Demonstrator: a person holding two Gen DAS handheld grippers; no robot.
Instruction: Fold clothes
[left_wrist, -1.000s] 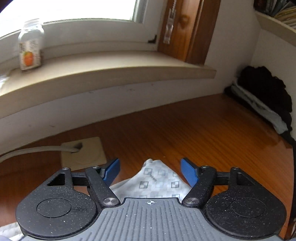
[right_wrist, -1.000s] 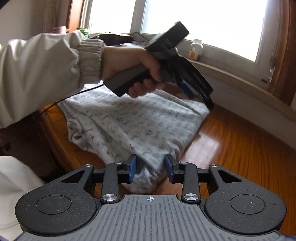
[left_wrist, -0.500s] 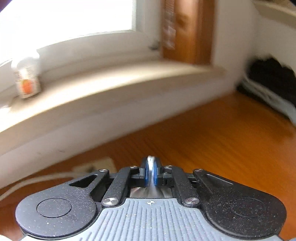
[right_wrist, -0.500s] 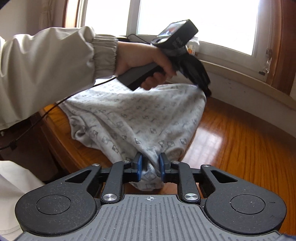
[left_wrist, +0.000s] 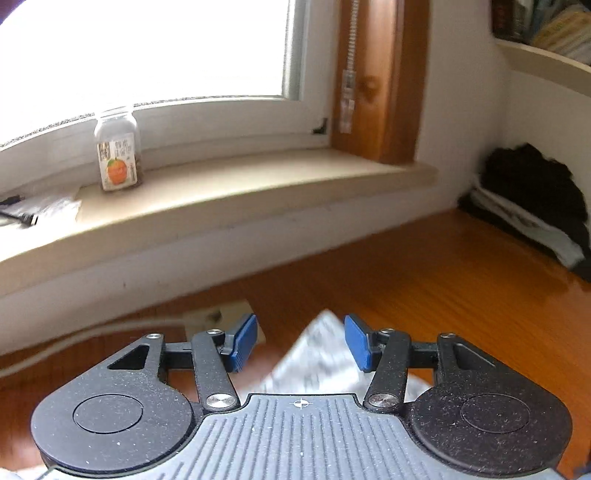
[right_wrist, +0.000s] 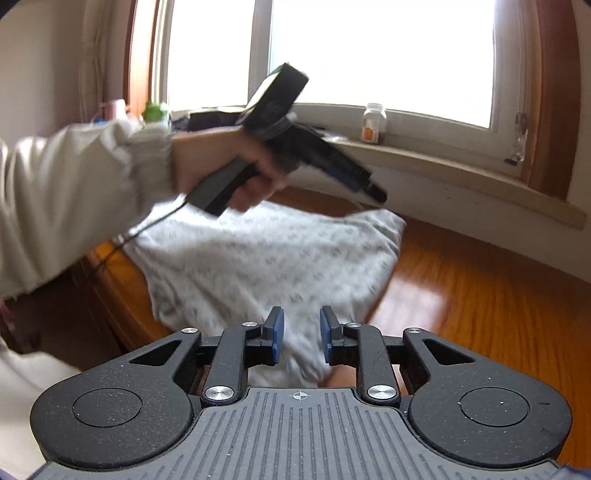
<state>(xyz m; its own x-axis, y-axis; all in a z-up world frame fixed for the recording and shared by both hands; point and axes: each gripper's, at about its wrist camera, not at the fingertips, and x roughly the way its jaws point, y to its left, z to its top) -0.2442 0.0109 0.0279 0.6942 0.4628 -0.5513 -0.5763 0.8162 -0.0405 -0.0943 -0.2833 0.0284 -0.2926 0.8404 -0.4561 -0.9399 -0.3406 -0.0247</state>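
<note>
Ahead, the worktop (left_wrist: 461, 288) lies bare up to the wall under the sill (left_wrist: 236, 199), with dark clothes (left_wrist: 532, 195) piled at its far right corner. The patterned cloth (right_wrist: 266, 258) lies spread over the worktop's left part, its near end draped at the rounded edge. The left gripper (left_wrist: 301, 341) is opening, its fingers (left_wrist: 243, 343) well apart, a cloth corner between them untouched. The right gripper (right_wrist: 298, 336) is opening too, narrower, with cloth between its fingers (right_wrist: 275, 334); contact cannot be told.
</note>
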